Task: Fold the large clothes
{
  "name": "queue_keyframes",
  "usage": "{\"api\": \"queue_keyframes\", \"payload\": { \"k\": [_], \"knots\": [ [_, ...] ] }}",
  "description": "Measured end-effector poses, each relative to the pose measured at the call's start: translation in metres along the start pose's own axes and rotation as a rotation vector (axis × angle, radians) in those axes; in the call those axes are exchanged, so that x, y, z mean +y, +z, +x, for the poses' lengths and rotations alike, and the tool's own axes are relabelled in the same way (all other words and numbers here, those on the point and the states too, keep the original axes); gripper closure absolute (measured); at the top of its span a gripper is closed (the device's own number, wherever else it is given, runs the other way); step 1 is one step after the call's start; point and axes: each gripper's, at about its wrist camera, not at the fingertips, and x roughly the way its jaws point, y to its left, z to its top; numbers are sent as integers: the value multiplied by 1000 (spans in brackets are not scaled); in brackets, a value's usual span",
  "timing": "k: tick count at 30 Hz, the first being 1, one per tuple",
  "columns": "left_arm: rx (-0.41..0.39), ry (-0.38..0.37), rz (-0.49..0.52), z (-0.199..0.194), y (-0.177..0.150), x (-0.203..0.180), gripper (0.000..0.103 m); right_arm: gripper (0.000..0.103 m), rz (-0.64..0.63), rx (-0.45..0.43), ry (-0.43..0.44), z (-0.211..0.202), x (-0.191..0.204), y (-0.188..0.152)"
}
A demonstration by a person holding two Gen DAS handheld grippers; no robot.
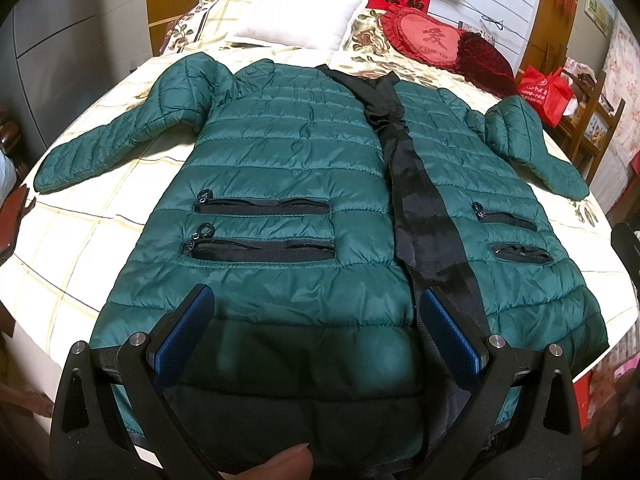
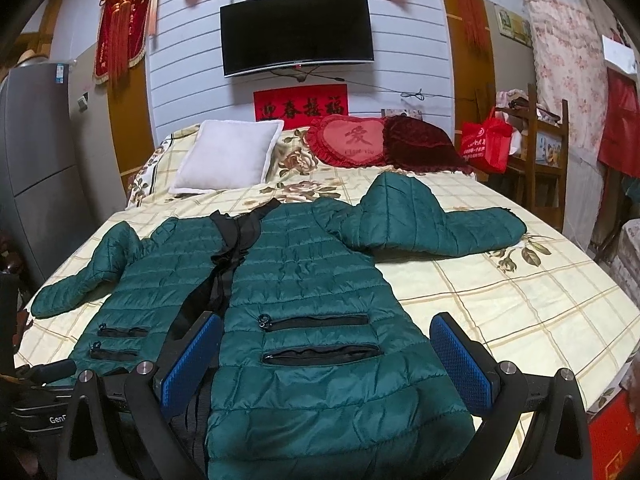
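Note:
A dark green quilted puffer jacket point(image 1: 280, 160) lies front up on the bed, sleeves spread, with a black placket down the middle and zip pockets on both sides. It also shows in the right wrist view point(image 2: 304, 280). My left gripper point(image 1: 316, 312) is open and hovers over the hem of the jacket's left half. My right gripper point(image 2: 326, 340) is open and hovers over the hem of the right half, above its pockets. Neither gripper holds cloth.
The bed point(image 2: 520, 312) has a cream checked floral sheet. A white pillow point(image 2: 228, 156) and red cushions point(image 2: 360, 140) lie at the head. A red bag point(image 2: 486, 140) and wooden shelf stand at the right. A grey fridge point(image 2: 36, 152) stands at the left.

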Motion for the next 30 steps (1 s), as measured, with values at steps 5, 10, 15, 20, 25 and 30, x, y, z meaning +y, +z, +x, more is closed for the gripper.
{"api": "queue_keyframes", "payload": {
  "k": [5,10,15,20,25,30],
  "knots": [
    [0,0,0,0,0,-1,0,0,6,1,3,0,0,0],
    [-1,0,0,0,0,0,0,0,3,-1,3,1,-2,0],
    [0,0,0,0,0,-1,0,0,4,0,3,1,-1,0],
    [1,0,2,0,0,0,0,0,4,2,6,1,0,-1],
    [0,3,7,0,0,-1,0,0,5,2,5,1,0,-1],
    [2,4,8,-1,-1,-3,0,0,14,4,8,1,2,-2]
  ]
}}
